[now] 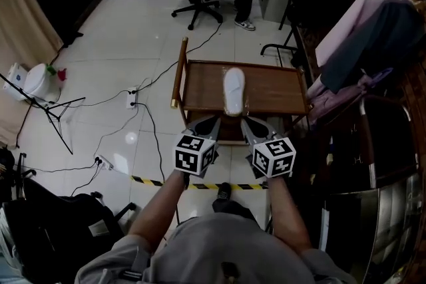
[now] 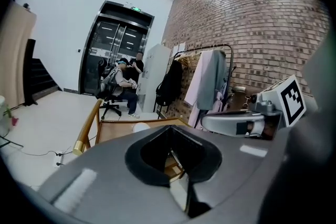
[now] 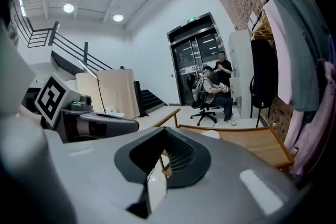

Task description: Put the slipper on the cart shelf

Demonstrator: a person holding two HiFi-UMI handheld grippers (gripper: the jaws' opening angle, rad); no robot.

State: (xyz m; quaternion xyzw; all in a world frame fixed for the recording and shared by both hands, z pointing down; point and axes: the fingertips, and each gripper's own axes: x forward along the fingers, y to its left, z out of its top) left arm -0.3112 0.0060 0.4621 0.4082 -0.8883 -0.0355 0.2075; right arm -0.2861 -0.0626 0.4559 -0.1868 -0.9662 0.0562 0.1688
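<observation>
While both sit empty, the left gripper (image 1: 213,120) and right gripper (image 1: 246,122) each with jaws together just below the cart's near edge, the white slipper (image 1: 233,91) lies flat at mid-frame on the top shelf of the cart (image 1: 279,93). I judge it light, soft and bendy, so I'd pinch the sole's side edge or the end nearest me. A raised rim rings the shelf and its handle rail (image 1: 178,73) stands at left. Hanging clothes (image 1: 373,30) crowd the right, so open room lies left and toward me.
</observation>
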